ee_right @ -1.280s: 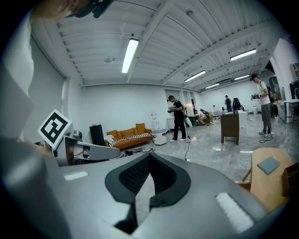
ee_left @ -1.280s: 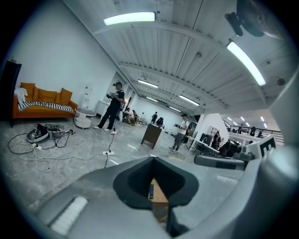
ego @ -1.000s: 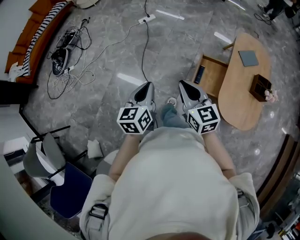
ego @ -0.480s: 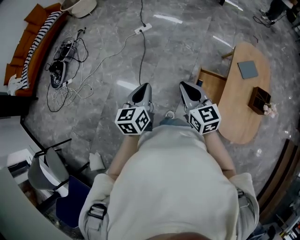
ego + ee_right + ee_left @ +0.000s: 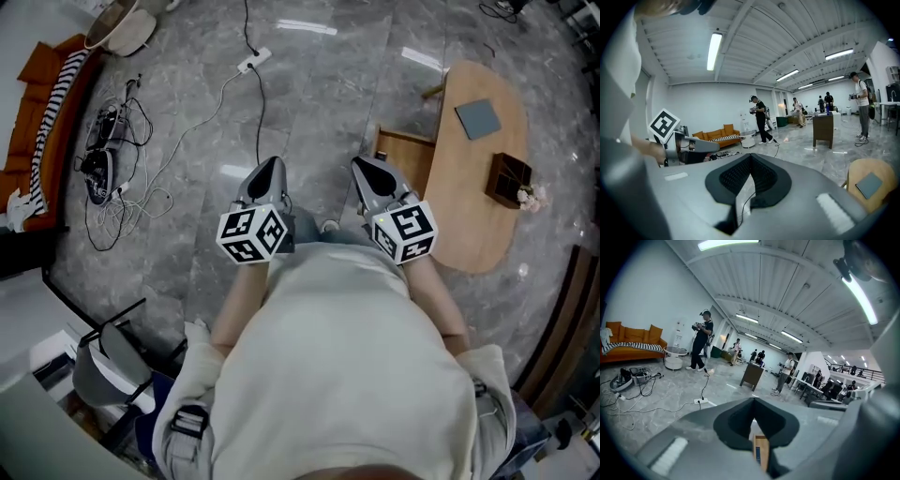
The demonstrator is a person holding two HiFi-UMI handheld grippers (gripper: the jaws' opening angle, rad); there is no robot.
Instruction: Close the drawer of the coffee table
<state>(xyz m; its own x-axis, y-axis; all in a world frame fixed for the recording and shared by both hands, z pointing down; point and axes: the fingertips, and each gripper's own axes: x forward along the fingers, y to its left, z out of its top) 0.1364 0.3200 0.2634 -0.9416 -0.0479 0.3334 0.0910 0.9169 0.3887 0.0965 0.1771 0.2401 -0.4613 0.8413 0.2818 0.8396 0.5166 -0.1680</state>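
Note:
The oval wooden coffee table [image 5: 469, 225] stands on the grey floor at the right of the head view. Its drawer [image 5: 410, 159] is pulled out toward the left side. My left gripper [image 5: 269, 167] and right gripper [image 5: 361, 165] are held side by side in front of my body, both shut and holding nothing. The right one's tip is just left of the open drawer, apart from it. In the left gripper view a strip of the drawer [image 5: 761, 452] shows under the shut jaws. The right gripper view has the table [image 5: 872, 174] at its right edge.
A grey pad [image 5: 477, 118] and a small wooden box [image 5: 506, 178] lie on the table. A power strip [image 5: 253, 61] with loose cables runs across the floor at the left, near an orange sofa [image 5: 42, 122]. A chair [image 5: 103, 370] stands behind me. People and a dark cabinet [image 5: 752, 375] are far off.
Both grippers have travelled forward together with my body. The table and open drawer have shifted left and up in the head view, closer to the right gripper. The jaws stayed shut.

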